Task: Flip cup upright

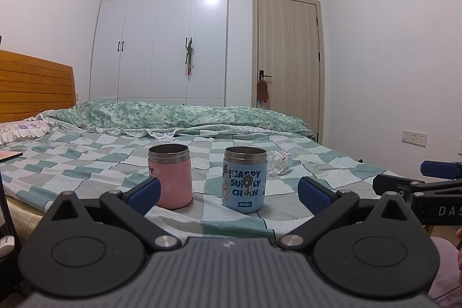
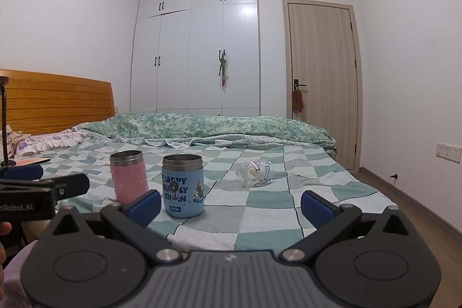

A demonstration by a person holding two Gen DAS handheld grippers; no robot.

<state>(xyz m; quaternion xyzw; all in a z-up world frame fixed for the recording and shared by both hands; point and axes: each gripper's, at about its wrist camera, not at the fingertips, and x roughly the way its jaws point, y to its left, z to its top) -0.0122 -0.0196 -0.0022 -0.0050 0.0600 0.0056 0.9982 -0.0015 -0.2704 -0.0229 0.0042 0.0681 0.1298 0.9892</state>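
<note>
A clear glass cup (image 2: 255, 173) with a handle lies on its side on the checked bedspread; in the left wrist view it (image 1: 278, 162) shows behind the blue cup. A pink steel-rimmed cup (image 1: 171, 176) (image 2: 128, 176) and a blue cartoon-printed cup (image 1: 244, 179) (image 2: 183, 186) stand upright near the bed's front edge. My left gripper (image 1: 229, 192) is open and empty, in front of both upright cups. My right gripper (image 2: 231, 205) is open and empty, in front of the blue cup and the glass cup.
The bed (image 2: 274, 210) has a rolled green quilt (image 2: 202, 126) at the back and a wooden headboard (image 2: 57, 100) at left. A white wardrobe (image 2: 196, 48) and a door (image 2: 323, 77) stand behind. A pink item (image 2: 31, 161) lies at far left.
</note>
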